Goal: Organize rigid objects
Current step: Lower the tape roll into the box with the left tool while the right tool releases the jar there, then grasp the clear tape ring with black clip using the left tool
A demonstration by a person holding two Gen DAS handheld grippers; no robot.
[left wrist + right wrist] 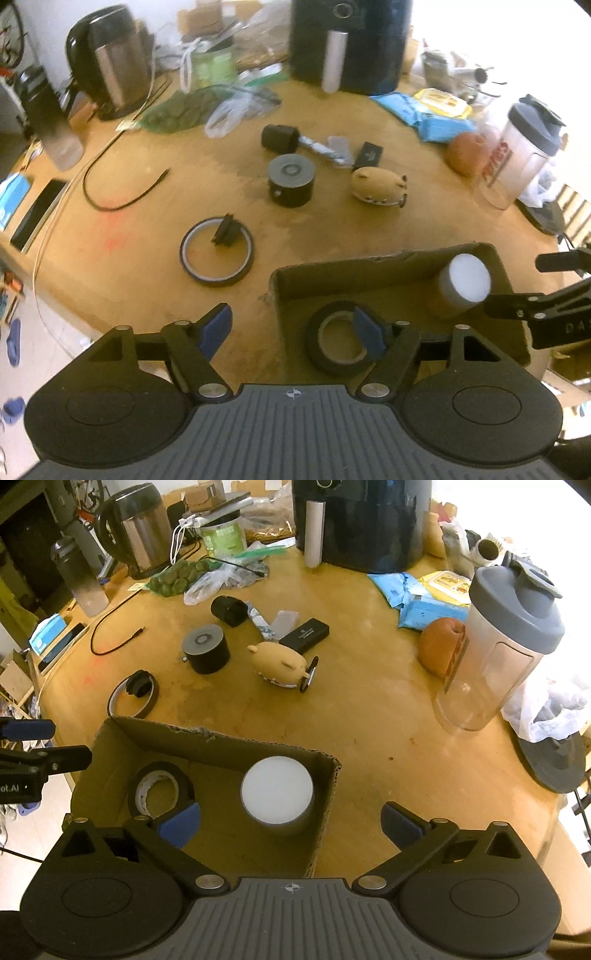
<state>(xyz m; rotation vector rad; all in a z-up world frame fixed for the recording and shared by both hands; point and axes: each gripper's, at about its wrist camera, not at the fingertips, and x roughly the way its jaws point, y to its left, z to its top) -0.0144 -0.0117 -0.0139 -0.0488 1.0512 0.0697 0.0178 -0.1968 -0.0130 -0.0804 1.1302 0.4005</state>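
Cardboard box (325, 775) at lower centre of the right view, holding a black tape roll (160, 786) at left and a white-topped cylinder (277, 788) at right. Left gripper (291, 328) open, empty, one pad over the roll without touching. Right gripper (290, 823) spread wide, empty, above the box's near edge. Beyond, on the table (369, 709): thin tape ring (133, 698), grey-topped black cylinder (206, 648), tan pig figure (280, 661), small black box (304, 635). Shaker bottle (506, 646) at right.

Both wrist views look steeply down, close over (and sharing) the cardboard box (388, 273).
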